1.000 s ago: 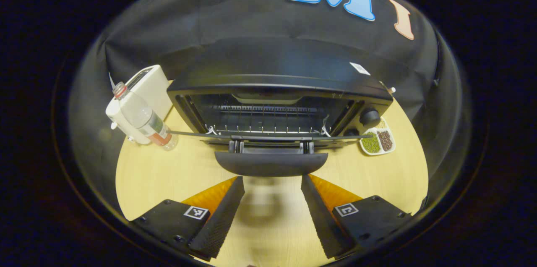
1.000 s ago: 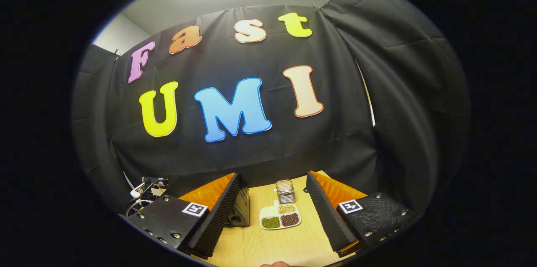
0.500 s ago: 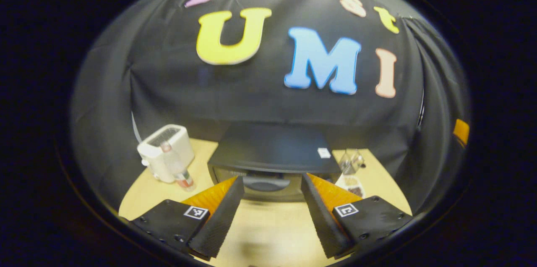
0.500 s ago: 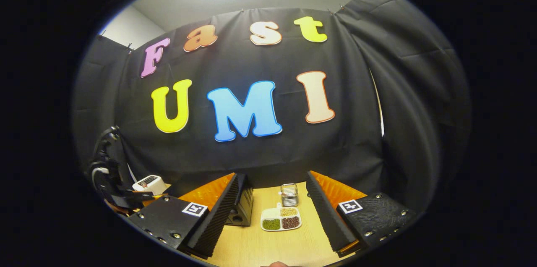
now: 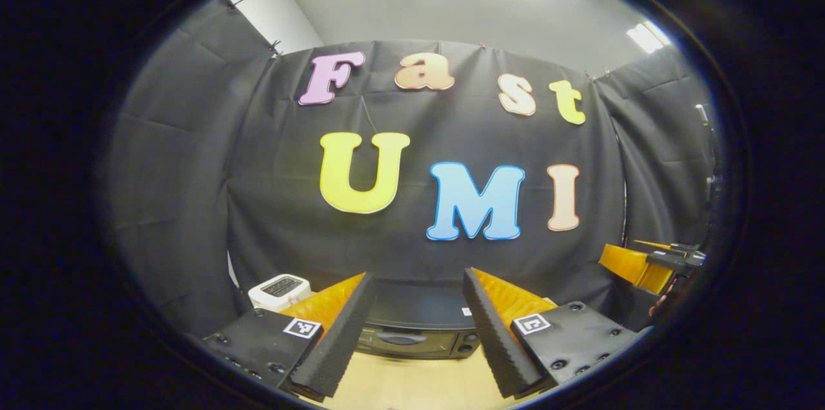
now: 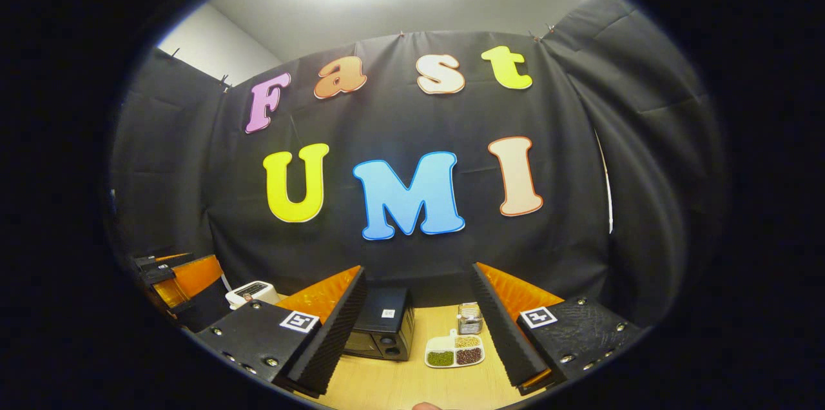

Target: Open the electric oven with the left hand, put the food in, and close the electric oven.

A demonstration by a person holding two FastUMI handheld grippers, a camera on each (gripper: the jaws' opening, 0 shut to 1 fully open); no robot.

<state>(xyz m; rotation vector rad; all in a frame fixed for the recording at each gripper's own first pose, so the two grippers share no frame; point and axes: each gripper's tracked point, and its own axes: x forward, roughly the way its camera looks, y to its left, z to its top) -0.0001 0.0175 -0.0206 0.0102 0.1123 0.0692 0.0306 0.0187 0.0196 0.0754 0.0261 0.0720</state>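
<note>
The black electric oven (image 5: 412, 326) sits low in the left gripper view with its door shut and its handle (image 5: 393, 337) facing me. My left gripper (image 5: 417, 276) is held back from it, open, with nothing between its fingers. In the right gripper view the oven (image 6: 383, 326) stands on the wooden table (image 6: 399, 387), seen from its knob side. My right gripper (image 6: 418, 268) is open too and holds nothing. A white divided tray of beans (image 6: 454, 355) lies to the right of the oven. Whatever is inside the oven is hidden.
A white toaster (image 5: 280, 287) stands left of the oven. A small metal mesh holder (image 6: 470, 318) sits behind the bean tray. The other gripper's orange finger shows at the right edge (image 5: 644, 262) and at the left edge (image 6: 177, 278). Black cloth walls the booth.
The oven door went from open and flat to shut. My left gripper pulled back and tilted up, away from the oven. The right gripper also drew back, bringing more of the oven into view.
</note>
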